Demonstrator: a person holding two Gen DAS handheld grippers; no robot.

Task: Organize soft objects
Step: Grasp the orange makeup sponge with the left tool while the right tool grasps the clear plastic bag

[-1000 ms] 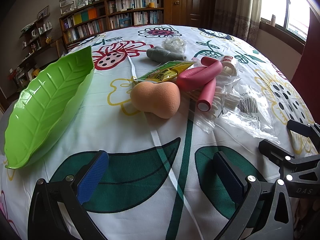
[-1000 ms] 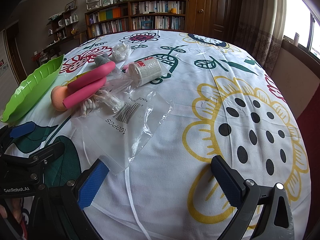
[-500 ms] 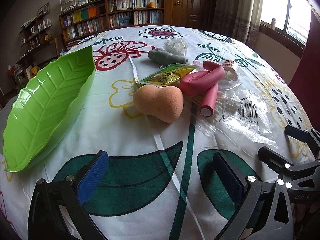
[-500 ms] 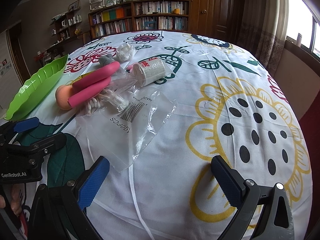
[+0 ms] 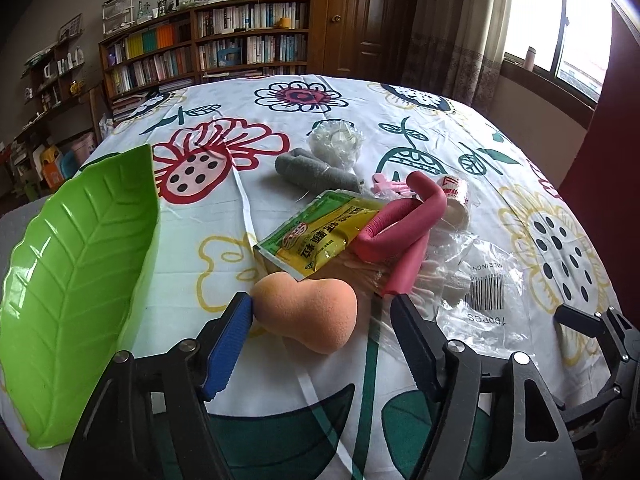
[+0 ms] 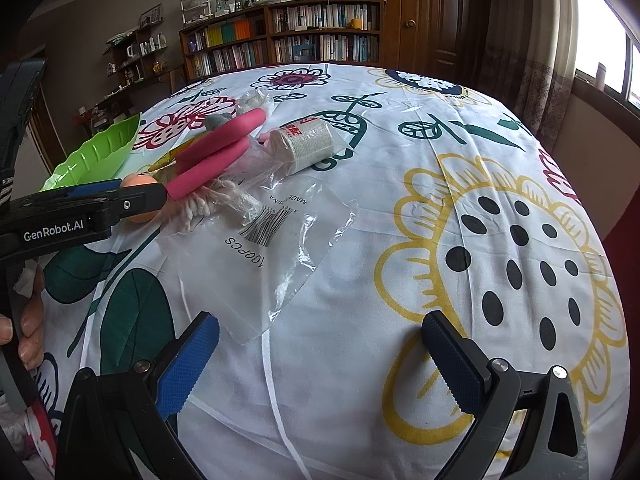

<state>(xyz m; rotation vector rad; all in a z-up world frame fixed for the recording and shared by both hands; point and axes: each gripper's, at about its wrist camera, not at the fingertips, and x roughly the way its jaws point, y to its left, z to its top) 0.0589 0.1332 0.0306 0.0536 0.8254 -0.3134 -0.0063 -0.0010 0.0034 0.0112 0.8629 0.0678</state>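
An orange gourd-shaped sponge (image 5: 308,316) lies on the flowered tablecloth (image 5: 224,216). My left gripper (image 5: 320,302) is open around it. The left pad (image 5: 228,340) touches the sponge's narrow end, and the right pad (image 5: 416,344) stands clear of it. Beyond the sponge lie a yellow-green packet (image 5: 320,236), bent pink foam rollers (image 5: 404,224) and a grey roll (image 5: 316,172). A green leaf-shaped tray (image 5: 76,272) sits to the left. My right gripper (image 6: 320,324) is open over bare cloth, holding nothing. In the right wrist view the left gripper (image 6: 120,200) partly hides the sponge (image 6: 138,182).
A clear plastic bag (image 6: 272,248) of cotton swabs spreads between the grippers, with a white bandage roll (image 6: 304,144) behind it. A clear-wrapped bundle (image 5: 336,142) lies farther back. A person's hand (image 6: 28,320) holds the left gripper. Bookshelves (image 5: 224,48) and a window (image 5: 560,40) stand beyond the table.
My left gripper has moved forward so that the sponge now sits between its fingers, and the jaws have narrowed. The right gripper has shifted only slightly.
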